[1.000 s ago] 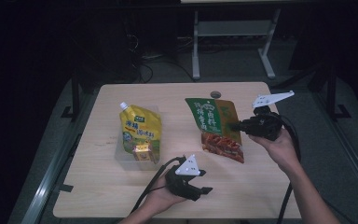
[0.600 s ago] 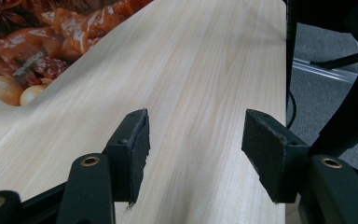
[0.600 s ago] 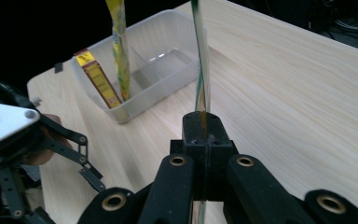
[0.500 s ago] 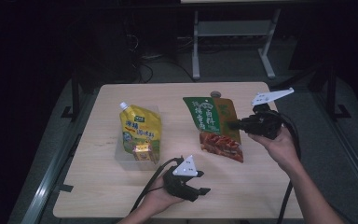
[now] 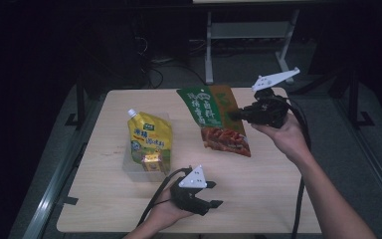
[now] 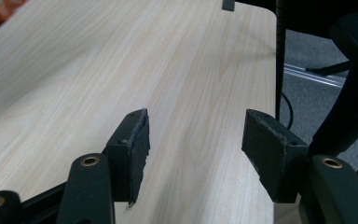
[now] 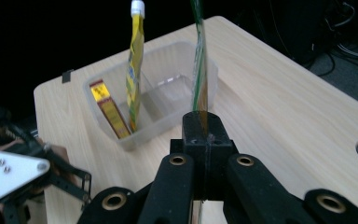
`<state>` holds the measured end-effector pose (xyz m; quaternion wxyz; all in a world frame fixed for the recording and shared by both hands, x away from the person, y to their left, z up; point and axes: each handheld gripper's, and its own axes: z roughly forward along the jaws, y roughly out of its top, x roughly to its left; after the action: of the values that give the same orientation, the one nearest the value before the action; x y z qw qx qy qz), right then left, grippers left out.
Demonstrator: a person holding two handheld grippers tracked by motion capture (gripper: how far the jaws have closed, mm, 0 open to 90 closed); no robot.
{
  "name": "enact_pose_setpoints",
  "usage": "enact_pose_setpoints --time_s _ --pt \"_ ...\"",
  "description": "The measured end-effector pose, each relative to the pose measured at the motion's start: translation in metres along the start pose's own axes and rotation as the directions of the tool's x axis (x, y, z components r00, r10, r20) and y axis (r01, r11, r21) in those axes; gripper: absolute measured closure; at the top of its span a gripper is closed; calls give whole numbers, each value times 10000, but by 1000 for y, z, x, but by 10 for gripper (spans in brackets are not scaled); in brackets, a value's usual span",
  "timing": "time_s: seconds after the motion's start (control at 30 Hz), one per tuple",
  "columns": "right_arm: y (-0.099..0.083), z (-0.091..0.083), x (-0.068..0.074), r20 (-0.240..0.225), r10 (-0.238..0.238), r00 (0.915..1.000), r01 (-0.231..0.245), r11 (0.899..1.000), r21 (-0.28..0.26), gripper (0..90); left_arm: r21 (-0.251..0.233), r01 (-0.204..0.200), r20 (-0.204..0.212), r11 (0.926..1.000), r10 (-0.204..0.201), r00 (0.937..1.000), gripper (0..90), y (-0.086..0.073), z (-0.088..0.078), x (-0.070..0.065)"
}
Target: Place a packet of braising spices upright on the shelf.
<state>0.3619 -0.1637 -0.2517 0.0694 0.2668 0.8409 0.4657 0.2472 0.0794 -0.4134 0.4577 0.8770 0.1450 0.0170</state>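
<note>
Green pouch [image 5: 213, 119] | edge pinched in right gripper [image 5: 235, 115] fingers | above table [image 5: 278, 189]

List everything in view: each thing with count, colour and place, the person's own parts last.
Table: one, light wood, under everything.
Clear tub: one, see-through plastic, left part of the table.
Yellow spout pouch: one, yellow with a white cap, standing in the clear tub.
Small box: one, red and yellow, leaning in the tub beside the pouch.
Green and red bag: one, green top, red bottom, held up over the table's right part.
Metal stand: one, grey, on the floor beyond the table.
Right tongs: one, black, shut on the bag's edge.
Left tongs: one, black, open over bare table near the front edge.
Hands: two, one gripping each tongs.
</note>
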Motion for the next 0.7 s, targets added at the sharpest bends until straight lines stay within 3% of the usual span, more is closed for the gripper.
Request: enact_pose_setpoints --time_s 0.33,0.5,0.7 --pt "39 34 -2 -526 -233 9983 213 9990 -390 900 65 -20 49 10000 19 10000 385 -7 -7 4" --pt "50 52 -4 -714 -273 9971 233 9981 -570 900 -157 215 190 9996 -212 9996 373 -11 -6 5" --pt "58 77 -7 -971 -324 9948 252 9969 -741 900 -180 139 430 9997 -131 9990 370 -12 -3 3"
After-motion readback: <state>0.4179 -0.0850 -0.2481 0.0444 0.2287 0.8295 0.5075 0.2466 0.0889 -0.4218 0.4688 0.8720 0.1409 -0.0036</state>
